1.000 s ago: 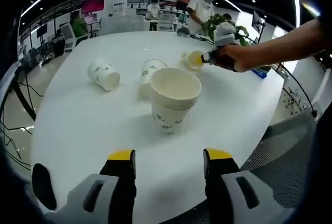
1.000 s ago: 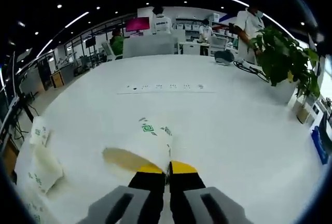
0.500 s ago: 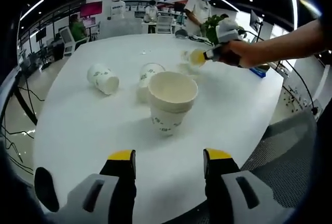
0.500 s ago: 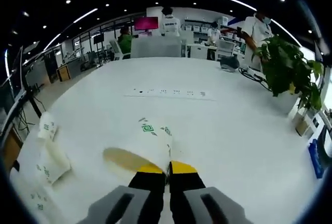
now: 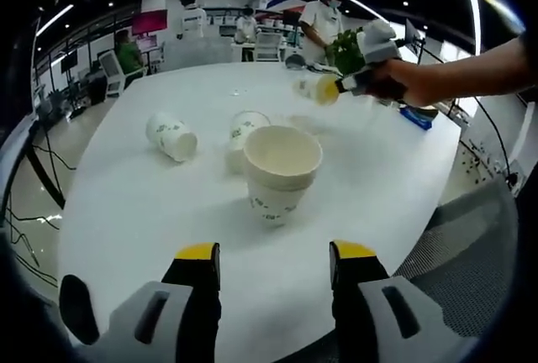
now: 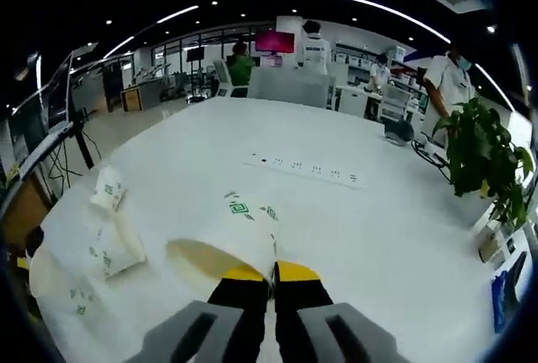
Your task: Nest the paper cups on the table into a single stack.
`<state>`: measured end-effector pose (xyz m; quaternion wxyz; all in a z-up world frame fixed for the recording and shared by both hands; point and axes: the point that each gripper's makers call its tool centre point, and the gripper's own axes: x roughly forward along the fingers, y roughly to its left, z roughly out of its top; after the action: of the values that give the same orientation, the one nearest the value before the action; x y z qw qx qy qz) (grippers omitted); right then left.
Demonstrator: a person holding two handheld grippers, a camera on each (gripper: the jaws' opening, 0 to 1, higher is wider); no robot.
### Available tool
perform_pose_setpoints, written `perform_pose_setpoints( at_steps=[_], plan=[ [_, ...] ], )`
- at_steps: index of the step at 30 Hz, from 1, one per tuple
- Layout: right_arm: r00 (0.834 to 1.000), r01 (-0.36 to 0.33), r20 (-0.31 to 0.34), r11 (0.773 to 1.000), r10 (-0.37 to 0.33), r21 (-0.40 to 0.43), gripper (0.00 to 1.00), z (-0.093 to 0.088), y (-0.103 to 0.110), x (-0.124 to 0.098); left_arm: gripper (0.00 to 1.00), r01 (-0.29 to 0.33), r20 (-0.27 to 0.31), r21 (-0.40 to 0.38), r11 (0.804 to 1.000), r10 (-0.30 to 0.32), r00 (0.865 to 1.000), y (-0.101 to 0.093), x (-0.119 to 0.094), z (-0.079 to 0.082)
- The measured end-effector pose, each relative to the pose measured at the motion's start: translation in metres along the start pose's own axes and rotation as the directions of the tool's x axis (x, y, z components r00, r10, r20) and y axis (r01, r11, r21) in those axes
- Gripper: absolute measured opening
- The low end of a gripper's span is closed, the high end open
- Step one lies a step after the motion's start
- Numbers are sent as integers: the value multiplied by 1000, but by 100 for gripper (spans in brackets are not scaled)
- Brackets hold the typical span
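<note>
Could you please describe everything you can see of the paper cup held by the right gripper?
The held cup is white paper with small green printed marks on its side. It is tipped sideways, its open mouth facing left in the right gripper view and showing a cream inside. The right gripper is shut on its rim wall, its yellow-tipped jaws pinching the edge. In the left gripper view the same cup hangs above the white table, clear of it, beyond the upright stack.
</note>
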<state>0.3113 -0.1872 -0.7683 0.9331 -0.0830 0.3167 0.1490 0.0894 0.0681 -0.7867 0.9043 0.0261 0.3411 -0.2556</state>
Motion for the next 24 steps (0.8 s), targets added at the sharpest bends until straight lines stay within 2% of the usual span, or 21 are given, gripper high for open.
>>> perform_pose_setpoints(
  at_steps=[3,6,12,14,16,19,22,24],
  plan=[
    [1000,-21,5,999,21,-32,0,5,9,-11,52,-5,7,3,1000,5,1000,0,-1,1],
    [997,-71,13,990,73,-123,0,8,31,-31,52,-11,19,1,1000,11,1000,1,-1,4],
    [993,-112,12,980,115,-167,0,7,43,-34,52,-20,37,-3,1000,20,999,5,-2,5],
    [992,-122,11,976,126,-180,0,6,54,-43,52,-20,39,1,1000,20,999,4,-2,6],
    [991,-131,11,973,135,-192,0,10,50,-40,52,-19,41,4,1000,19,999,4,-2,6],
    [984,-174,6,957,180,-232,0,13,62,-47,53,-12,44,1,1000,12,999,3,-2,6],
    [976,-209,-4,924,220,-320,0,16,72,-52,54,-11,42,3,1000,11,999,4,-1,5],
    [971,-226,-4,917,238,-329,0,15,82,-58,54,-13,44,4,1000,13,999,6,-1,5]
  ],
)
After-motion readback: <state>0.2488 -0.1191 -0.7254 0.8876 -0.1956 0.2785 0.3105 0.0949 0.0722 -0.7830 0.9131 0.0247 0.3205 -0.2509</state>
